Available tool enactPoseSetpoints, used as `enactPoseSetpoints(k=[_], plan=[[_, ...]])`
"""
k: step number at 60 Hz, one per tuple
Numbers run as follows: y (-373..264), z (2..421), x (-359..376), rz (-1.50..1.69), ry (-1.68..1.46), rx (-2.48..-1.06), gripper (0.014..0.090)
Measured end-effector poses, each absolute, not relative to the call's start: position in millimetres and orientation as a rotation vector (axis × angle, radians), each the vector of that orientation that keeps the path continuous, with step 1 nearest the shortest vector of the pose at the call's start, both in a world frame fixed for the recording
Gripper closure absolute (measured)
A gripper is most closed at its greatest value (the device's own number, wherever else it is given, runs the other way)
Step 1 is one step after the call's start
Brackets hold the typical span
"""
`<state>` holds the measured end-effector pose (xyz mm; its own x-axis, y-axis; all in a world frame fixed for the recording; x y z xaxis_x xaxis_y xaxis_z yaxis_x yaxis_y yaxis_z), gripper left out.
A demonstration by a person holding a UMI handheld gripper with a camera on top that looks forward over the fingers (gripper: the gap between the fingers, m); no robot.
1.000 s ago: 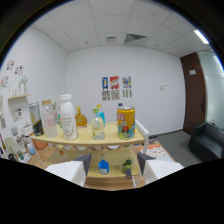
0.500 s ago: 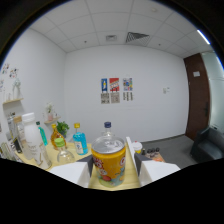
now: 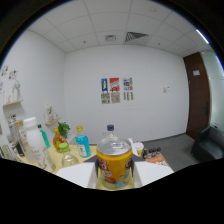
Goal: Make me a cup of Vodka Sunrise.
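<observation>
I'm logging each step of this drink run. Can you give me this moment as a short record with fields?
target: yellow can, upright, silver top showing
fingers: white, one at each side of the can; whether they press on it cannot be seen
behind can: clear bottle with blue cap
beside can: blue bottle, white bottle, upturned glass
support: pale wooden table
backdrop: white wall with posters

Yellow-orange drink can (image 3: 114, 165), upright, silver unopened top, between the hand-held gripper (image 3: 114, 176) fingers
</observation>
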<state>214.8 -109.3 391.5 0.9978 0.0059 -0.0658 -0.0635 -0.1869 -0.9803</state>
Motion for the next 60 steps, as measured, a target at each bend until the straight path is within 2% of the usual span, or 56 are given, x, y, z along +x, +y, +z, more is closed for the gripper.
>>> enactPoseSetpoints(k=[13, 19, 25, 43, 52, 60], plan=[[-151, 433, 214, 0.011, 0.041, -1.665, 0.0538], [-179, 432, 204, 0.033, 0.042, -1.639, 0.0541], [-203, 399, 187, 0.023, 0.032, -1.673, 0.0539], [-232, 254, 134, 0.077, 0.076, -1.888, 0.0543], [-229, 216, 120, -0.062, -0.059, -1.959, 0.0542], [-222, 200, 114, -0.283, -0.289, -1.976, 0.0544]])
